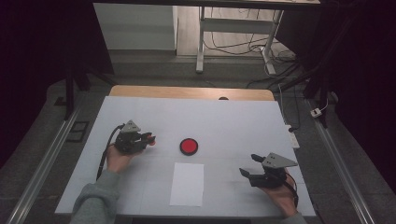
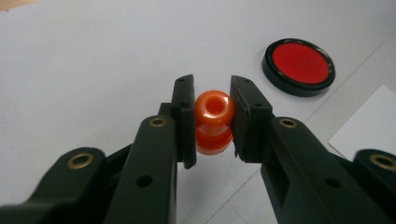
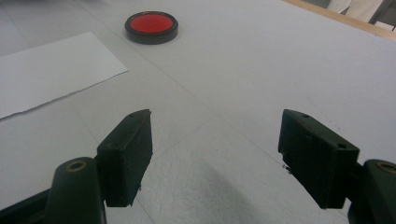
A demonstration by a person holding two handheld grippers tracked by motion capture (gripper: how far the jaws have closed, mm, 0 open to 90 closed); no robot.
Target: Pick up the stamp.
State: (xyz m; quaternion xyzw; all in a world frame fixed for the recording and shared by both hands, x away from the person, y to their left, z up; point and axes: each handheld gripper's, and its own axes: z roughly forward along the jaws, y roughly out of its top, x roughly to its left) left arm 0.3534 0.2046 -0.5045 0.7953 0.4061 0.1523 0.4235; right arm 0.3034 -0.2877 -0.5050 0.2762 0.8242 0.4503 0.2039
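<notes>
Right gripper (image 3: 215, 154) rests low over the white table cover (image 1: 233, 116), jaws spread wide with nothing between them. Left gripper (image 2: 212, 116) is clamped on an orange bead (image 2: 213, 122), held just above the cover. Beyond it lies a red disc with black rim (image 2: 299, 66); a white paper sheet (image 1: 187, 183) sits near the front edge.

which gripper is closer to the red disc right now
Left. The left gripper, holding an orange bead, sits just left of the red disc; the right gripper waits farther off, toward the table's right corner.

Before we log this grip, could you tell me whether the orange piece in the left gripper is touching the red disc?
No. The orange piece sits clamped in the left gripper, well apart from the red disc.
</notes>
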